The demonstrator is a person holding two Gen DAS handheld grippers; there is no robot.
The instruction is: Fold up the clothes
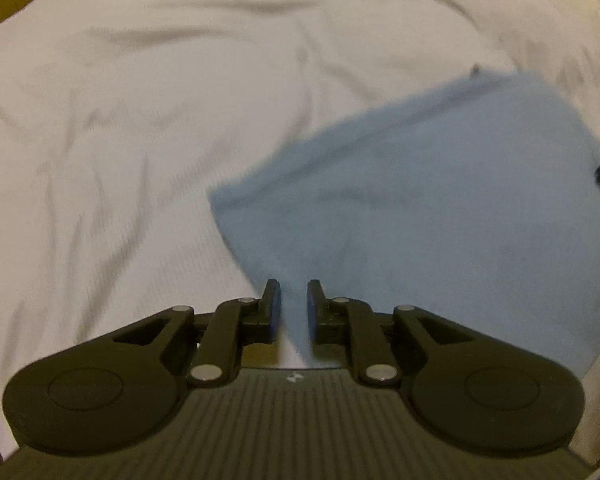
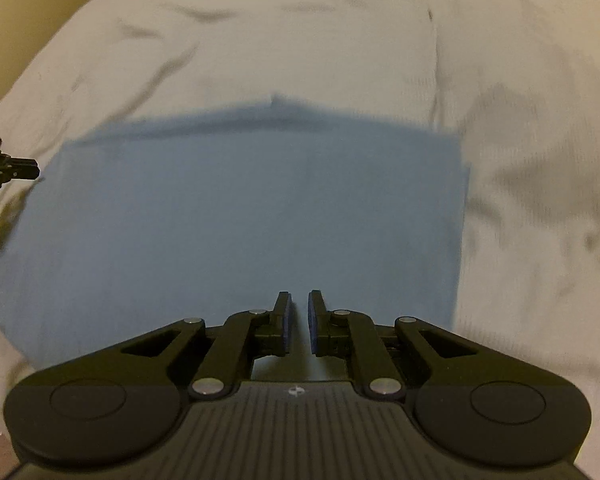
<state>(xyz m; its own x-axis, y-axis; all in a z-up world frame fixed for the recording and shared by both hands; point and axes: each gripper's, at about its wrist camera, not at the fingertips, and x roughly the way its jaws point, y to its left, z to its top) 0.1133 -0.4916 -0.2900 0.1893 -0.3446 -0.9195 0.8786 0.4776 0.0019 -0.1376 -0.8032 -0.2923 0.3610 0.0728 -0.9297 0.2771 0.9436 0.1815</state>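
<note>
we see the blue cloth point(image 2: 240, 220) flat ahead of our right gripper point(image 2: 299, 320), long axis sideways; left gripper point(image 1: 293, 308) at its corner; both slightly parted, empty

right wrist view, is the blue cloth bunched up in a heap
No, the blue cloth lies spread flat in a rough rectangle on the white sheet.

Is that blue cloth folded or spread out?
Folded, it seems: the blue cloth lies flat on the white sheet, with a second layer's edge peeking along its far side.
</note>
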